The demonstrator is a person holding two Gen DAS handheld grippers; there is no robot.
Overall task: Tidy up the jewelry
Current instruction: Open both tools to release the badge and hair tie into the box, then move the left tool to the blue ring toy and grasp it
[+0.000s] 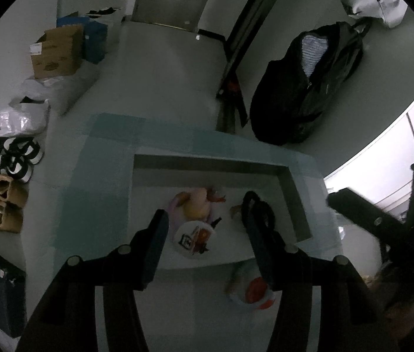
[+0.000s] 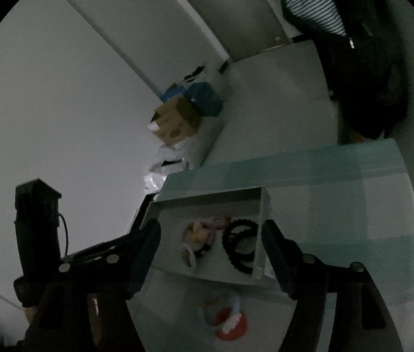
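A shallow white tray point(image 1: 215, 162) sits on a pale teal surface; it also shows in the right wrist view point(image 2: 207, 198). In it lie a round white badge point(image 1: 194, 239), a yellow-pink hair piece point(image 1: 196, 205) and black beaded bracelets point(image 2: 237, 245). A red-and-white piece point(image 1: 255, 292) lies outside the tray's near edge, also in the right wrist view point(image 2: 229, 322). My left gripper point(image 1: 205, 218) is open above the tray, empty. My right gripper point(image 2: 210, 234) is open above the tray, empty.
A black backpack point(image 1: 306, 88) lies on the floor beyond the tray. Cardboard and blue boxes point(image 1: 60, 50), plastic bags and sandals point(image 1: 16, 158) line the left wall. The other gripper's body point(image 1: 383, 228) is at the right.
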